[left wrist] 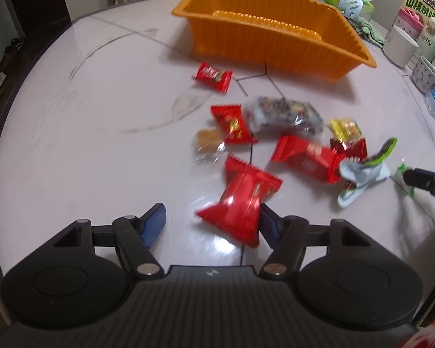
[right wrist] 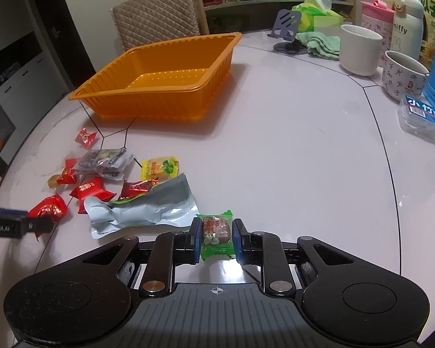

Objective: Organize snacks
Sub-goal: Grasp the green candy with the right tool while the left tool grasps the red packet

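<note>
An orange tray stands empty on the far side of the white table. Several wrapped snacks lie in front of it: red packets, a dark clear pack, a yellow one and a silver-green bag. My left gripper hangs open over a red packet. The packet lies between the jaws against the right pad, with a gap to the left pad. My right gripper is shut on a green-wrapped snack just above the table, to the right of the pile.
At the right stand a white cup, a patterned mug, a clear plastic box, a green cloth and a phone stand. A quilted chair is behind the tray. The table's rim curves along the left.
</note>
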Motion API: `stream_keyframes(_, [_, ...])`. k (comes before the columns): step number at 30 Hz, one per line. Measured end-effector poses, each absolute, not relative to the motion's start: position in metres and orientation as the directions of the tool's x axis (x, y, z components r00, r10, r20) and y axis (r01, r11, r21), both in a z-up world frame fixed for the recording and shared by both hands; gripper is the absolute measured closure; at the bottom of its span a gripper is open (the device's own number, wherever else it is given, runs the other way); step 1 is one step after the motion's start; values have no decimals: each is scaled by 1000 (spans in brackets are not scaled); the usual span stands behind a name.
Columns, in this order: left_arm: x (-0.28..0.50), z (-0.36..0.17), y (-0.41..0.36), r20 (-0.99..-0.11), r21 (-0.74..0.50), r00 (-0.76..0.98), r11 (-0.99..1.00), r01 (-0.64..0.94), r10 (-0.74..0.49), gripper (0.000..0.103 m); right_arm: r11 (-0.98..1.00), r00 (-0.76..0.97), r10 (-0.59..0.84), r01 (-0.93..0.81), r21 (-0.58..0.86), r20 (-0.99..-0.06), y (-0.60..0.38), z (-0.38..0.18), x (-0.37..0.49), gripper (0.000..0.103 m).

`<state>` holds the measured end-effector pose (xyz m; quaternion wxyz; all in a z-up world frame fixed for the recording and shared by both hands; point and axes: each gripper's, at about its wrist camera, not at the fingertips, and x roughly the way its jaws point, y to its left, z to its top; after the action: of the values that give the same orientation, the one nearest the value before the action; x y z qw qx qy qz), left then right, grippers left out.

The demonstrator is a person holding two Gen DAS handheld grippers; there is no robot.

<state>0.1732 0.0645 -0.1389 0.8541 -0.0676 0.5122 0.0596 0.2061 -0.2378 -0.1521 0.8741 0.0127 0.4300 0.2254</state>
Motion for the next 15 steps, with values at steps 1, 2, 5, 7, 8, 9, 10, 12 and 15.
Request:
stream_keyframes(1, [171,-139,66,-882,-59,471,984,-168,27,38,899,530,404,-381,216,-746,-238,-152,206,81])
stream_keyframes(2, [170,-137,66,-879,-56,477,985,-164,29,38,900,531,403,-379,216,-745,-238,-151,205,81])
stream_keyframes(5, [169,-132,61,-859,-11,509,993,-114,49,38,902,537,402,-372,220,-741,-239,-148,204,81])
stream_keyframes(7, [171,-130,56,-844,28,533,997,-73,63,37,902,542,402,-371,219,-738,-239,-146,202,81])
stream_keyframes(8, [172,-129,54,-838,43,542,998,-54,65,36,903,545,401,-369,218,-737,-239,-145,201,81])
stream_keyframes(9, [173,-127,52,-834,55,548,998,-36,66,36,904,547,400,-367,219,-735,-240,-144,200,81])
stream_keyframes(10, [173,-126,50,-831,66,552,998,-20,66,33,906,550,398,-363,220,-734,-241,-143,199,81])
stream_keyframes(12, [172,-123,48,-824,87,563,996,11,66,28,909,555,393,-352,221,-733,-244,-142,197,81])
stream_keyframes(15, [170,-117,44,-811,117,583,991,65,57,28,915,560,384,-335,224,-734,-248,-142,194,81])
